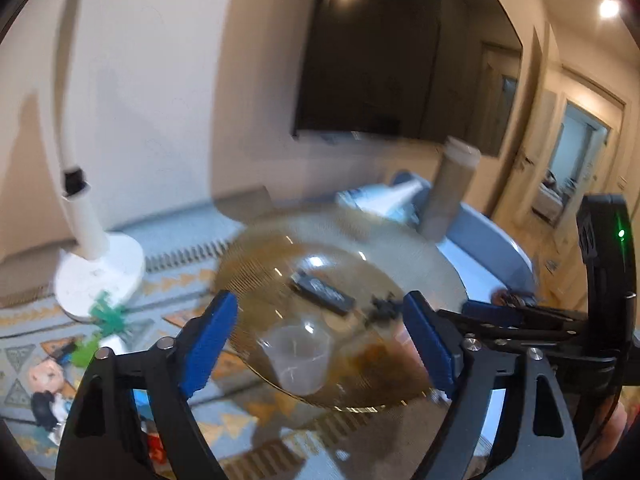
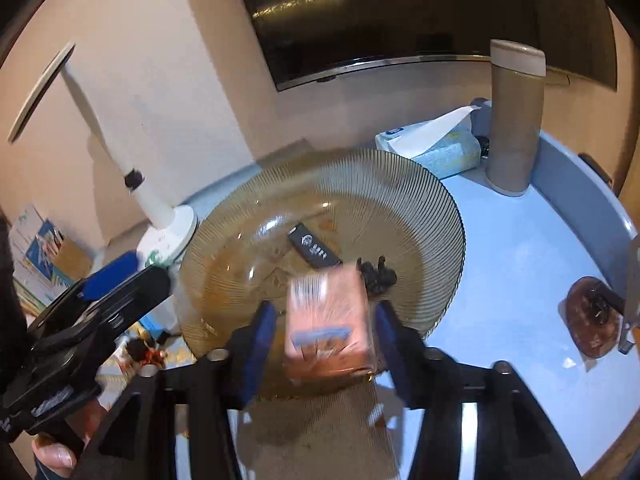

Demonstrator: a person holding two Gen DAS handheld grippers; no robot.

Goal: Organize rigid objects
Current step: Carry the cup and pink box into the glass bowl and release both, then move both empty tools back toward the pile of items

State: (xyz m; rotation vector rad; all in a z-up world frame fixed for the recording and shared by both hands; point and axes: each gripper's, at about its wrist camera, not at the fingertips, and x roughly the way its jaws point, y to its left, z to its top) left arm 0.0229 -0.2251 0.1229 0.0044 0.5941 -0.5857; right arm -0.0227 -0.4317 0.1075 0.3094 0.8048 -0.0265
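Amber glass plate (image 2: 400, 184); left hand-held gripper (image 1: 324, 336) spread around cup (image 1: 298, 356); right hand-held gripper (image 2: 326, 328) spread around pink box (image 2: 330, 320).

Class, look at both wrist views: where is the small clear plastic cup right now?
In the left wrist view, the clear cup sits between the left gripper's open blue pads, over the ribbed glass plate's near rim.

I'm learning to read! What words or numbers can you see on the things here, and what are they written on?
No text is clear enough to read.
Black flat box: white print, too blurred.
Pink carton: barcode-like stripes and a label, blurred.
Tissue pack: round blue logo, too small.
Boxes on the floor: print too small.
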